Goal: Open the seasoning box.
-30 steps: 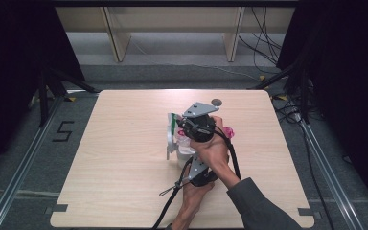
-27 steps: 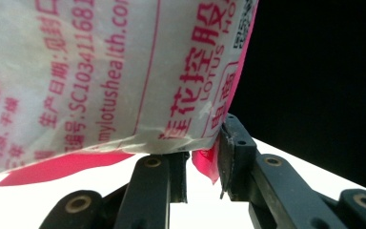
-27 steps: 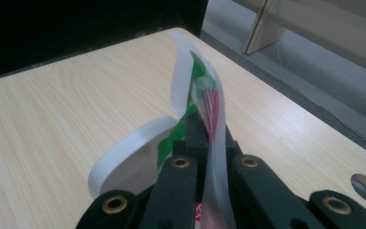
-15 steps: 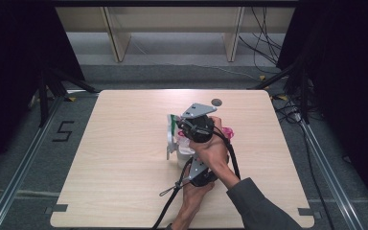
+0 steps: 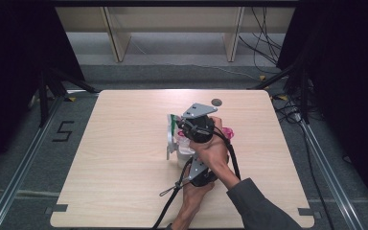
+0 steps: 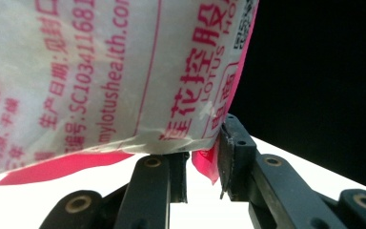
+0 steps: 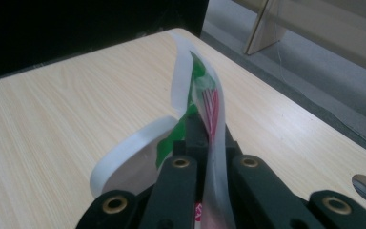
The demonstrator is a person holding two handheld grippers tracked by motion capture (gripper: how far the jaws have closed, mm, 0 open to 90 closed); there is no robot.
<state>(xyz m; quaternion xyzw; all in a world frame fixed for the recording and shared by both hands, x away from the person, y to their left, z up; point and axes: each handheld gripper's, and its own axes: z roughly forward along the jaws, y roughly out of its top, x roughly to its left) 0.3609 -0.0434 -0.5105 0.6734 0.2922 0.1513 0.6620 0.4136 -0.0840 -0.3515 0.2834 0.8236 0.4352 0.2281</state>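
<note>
Packaging is being held between both grippers above the middle of the surface [image 5: 124, 158]. The left gripper [image 6: 205, 167] is clamping the bottom corner of a white pouch [image 6: 100, 71] printed with pink lettering, its jaws standing narrow with the pouch's pink sealed edge [image 6: 205, 164] pinched between the pads. The right gripper [image 7: 205, 138] is closing fully on the thin upper edge of the pouch [image 7: 209, 102], where green and pink print is showing. In the high view the right gripper [image 5: 184, 127] is sitting above the left gripper [image 5: 191, 163], with the pouch [image 5: 175, 139] standing roughly upright between them.

The step in hand is judged to be tearing or pulling the pouch open. To do it well:
- Both grips are kept on the sealed margins, not on the filled body.
- The pull is applied steadily, the two grippers moving apart.
- The pouch is kept upright so the contents are not spilling onto the surface.
- The film is watched for slipping out of the pads.
</note>
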